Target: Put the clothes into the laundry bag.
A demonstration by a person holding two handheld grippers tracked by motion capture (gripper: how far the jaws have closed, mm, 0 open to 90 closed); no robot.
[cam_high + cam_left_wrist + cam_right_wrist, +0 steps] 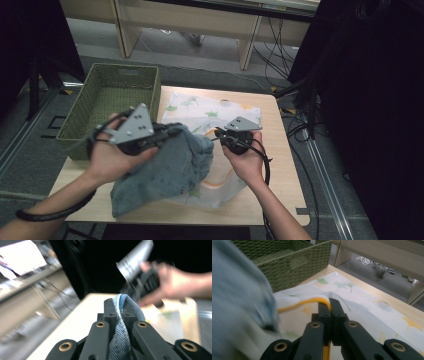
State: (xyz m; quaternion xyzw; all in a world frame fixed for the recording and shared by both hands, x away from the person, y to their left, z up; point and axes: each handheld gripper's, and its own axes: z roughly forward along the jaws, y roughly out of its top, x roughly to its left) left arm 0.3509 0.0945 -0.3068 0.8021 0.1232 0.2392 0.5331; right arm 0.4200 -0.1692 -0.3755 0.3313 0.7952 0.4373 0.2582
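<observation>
My left gripper (172, 131) is shut on a blue denim garment (165, 170), which hangs from it in a bunch over the table's middle. In the left gripper view the jaws (119, 305) pinch a stitched denim seam (120, 340). My right gripper (220, 133) is shut on the yellow-trimmed edge of a white cloth with a leaf print (210, 112) that lies spread on the table. In the right gripper view that yellow edge (307, 302) runs into the closed jaws (329, 305). The two grippers face each other, a short way apart.
A green woven basket (111, 97) stands on the table's back left, close behind my left hand. The wooden table (280, 165) has bare surface along its right side and front edge. Cables and desk legs lie on the floor beyond.
</observation>
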